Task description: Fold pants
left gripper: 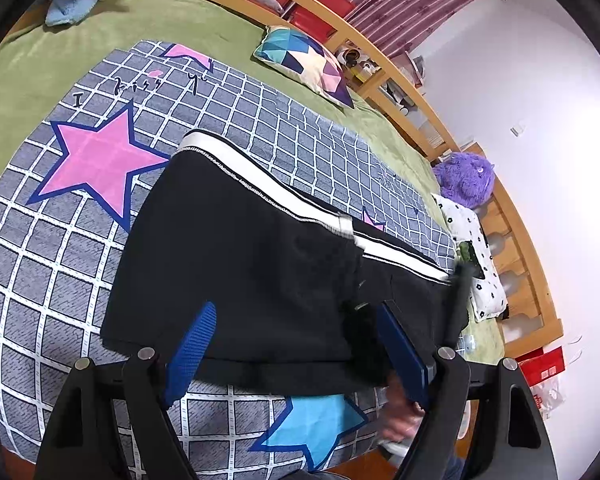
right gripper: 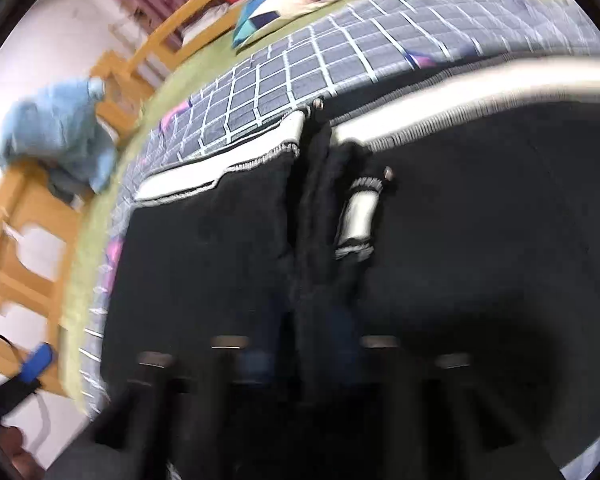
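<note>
Green bedding is covering a bed, and a grey checked sheet with stars is lying on it. Black pants with a white side stripe are lying folded on the sheet. Left gripper is hovering over the pants' near edge, jaws wide apart, gripping nothing. Right gripper is pinching closed on a bunched ridge of the pants; that view is blurring. Beyond the pants, a patterned pillow and purple plush are resting by the wooden headboard.
</note>
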The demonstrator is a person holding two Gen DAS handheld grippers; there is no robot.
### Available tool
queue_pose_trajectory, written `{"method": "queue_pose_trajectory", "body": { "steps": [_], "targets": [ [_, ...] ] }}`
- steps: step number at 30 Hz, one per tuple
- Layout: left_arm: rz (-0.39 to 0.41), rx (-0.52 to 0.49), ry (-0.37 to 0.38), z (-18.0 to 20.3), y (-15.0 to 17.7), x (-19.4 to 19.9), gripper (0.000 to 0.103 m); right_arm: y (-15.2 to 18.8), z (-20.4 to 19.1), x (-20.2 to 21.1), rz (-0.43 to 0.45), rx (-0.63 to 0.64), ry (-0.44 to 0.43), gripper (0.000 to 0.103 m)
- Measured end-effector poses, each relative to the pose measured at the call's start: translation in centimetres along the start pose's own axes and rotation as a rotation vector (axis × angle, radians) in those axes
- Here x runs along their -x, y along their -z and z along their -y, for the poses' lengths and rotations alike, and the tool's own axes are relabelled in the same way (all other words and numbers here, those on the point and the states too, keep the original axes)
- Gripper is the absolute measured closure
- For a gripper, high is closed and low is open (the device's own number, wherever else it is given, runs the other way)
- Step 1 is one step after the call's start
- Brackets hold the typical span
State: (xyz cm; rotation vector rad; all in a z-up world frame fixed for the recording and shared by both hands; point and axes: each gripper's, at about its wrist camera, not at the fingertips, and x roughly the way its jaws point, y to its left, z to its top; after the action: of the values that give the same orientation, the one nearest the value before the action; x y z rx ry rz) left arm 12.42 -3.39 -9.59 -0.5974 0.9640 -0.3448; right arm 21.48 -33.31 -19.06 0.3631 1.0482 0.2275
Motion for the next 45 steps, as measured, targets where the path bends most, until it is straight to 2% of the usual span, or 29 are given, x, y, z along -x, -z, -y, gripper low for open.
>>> {"method": "queue_pose_trajectory", "body": {
  "steps": [1,3,4,5,7,9,11,12,14,17,18,21,23,24,25,26,28,30,32,34,37,39,41,43,44,45],
  "targets": [
    [-0.002,0.005,0.001,-0.1,-0.1,0.0,0.022,-0.6,-0.3,1.4,0.044,0.03,-0.018,0.089],
    [-0.005,0.018,0.005,-0.4,-0.2,0.0,0.022,-1.9,0.5,5.3,0.14,0.01,-0.146,0.089],
    [-0.004,0.024,0.011,-0.5,-0.3,0.0,0.022,-2.4,1.4,7.0,0.187,-0.022,-0.171,0.089],
    [-0.004,0.028,0.015,-0.6,-0.3,-0.1,0.022,-2.7,2.0,7.6,0.213,-0.031,-0.147,0.088],
    [-0.009,0.032,0.019,-0.5,-0.4,-0.3,0.022,-3.2,3.4,7.1,0.197,-0.005,-0.039,0.085],
    [-0.016,0.029,0.017,-0.3,-0.2,-0.4,0.022,-3.0,5.6,4.1,0.061,-0.031,0.021,0.077],
    [-0.007,0.019,0.007,-0.1,-0.1,-0.2,0.022,-2.1,7.0,2.1,-0.072,-0.057,0.07,0.076],
    [0.003,0.015,-0.001,-0.1,-0.1,0.0,0.022,-1.7,7.3,2.4,-0.066,-0.059,0.049,0.076],
    [0.011,0.015,-0.007,-0.1,-0.1,0.1,0.022,-0.6,7.2,5.0,0.023,-0.084,0.037,0.072],
    [-0.007,0.027,0.002,-0.2,-0.2,-0.3,0.022,0.7,5.6,8.2,0.107,-0.047,-0.021,0.055],
    [-0.013,0.029,0.004,-0.2,-0.1,-0.4,0.022,1.1,4.8,8.8,0.126,-0.021,-0.014,0.054],
    [-0.011,0.021,-0.01,-0.1,0.0,-0.4,0.022,2.1,3.1,8.5,0.111,0.051,0.016,0.054],
    [-0.005,0.014,-0.025,0.0,0.0,-0.3,0.022,2.6,3.3,6.7,0.057,0.065,0.07,0.057],
    [-0.004,0.015,-0.031,0.0,0.0,-0.3,0.022,2.6,3.4,5.9,0.027,0.064,0.098,0.072],
    [-0.005,0.018,-0.034,-0.1,0.0,-0.3,0.022,2.4,3.3,5.1,0.008,0.075,0.141,0.08],
    [-0.009,0.025,-0.036,-0.2,0.0,-0.3,0.022,2.3,2.9,4.7,0.011,0.113,0.171,0.084],
    [-0.012,0.034,-0.04,-0.5,0.0,-0.4,0.022,1.4,2.3,6.5,0.07,0.133,0.132,0.087],
    [-0.011,0.04,-0.039,-0.6,0.0,-0.3,0.022,0.7,2.5,10.7,0.19,0.078,-0.015,0.087],
    [-0.009,0.044,-0.034,-0.7,-0.1,-0.2,0.022,1.0,3.0,13.8,0.252,0.015,-0.117,0.087],
    [-0.013,0.048,-0.027,-0.8,0.0,-0.3,0.022,2.0,2.9,14.8,0.265,0.021,-0.135,0.087],
    [-0.018,0.043,-0.024,-0.6,0.0,-0.3,0.022,4.5,3.1,11.8,0.168,0.083,-0.011,0.085],
    [-0.014,0.043,-0.026,-0.6,0.0,-0.3,0.022,5.9,4.2,8.5,0.053,0.079,0.058,0.084],
    [-0.01,0.049,-0.027,-0.7,0.0,-0.1,0.022,6.6,4.7,7.3,0.024,0.086,0.054,0.083],
    [-0.002,0.059,-0.026,-1.0,-0.1,0.1,0.022,6.1,4.4,8.0,0.035,0.115,0.038,0.077],
    [0.0,0.065,-0.025,-1.0,-0.1,0.1,0.022,5.8,4.1,9.0,0.047,0.125,0.021,0.069],
    [-0.002,0.069,-0.025,-1.0,-0.1,0.0,0.022,5.2,3.9,9.9,0.085,0.124,0.009,0.056]
  ]
}}
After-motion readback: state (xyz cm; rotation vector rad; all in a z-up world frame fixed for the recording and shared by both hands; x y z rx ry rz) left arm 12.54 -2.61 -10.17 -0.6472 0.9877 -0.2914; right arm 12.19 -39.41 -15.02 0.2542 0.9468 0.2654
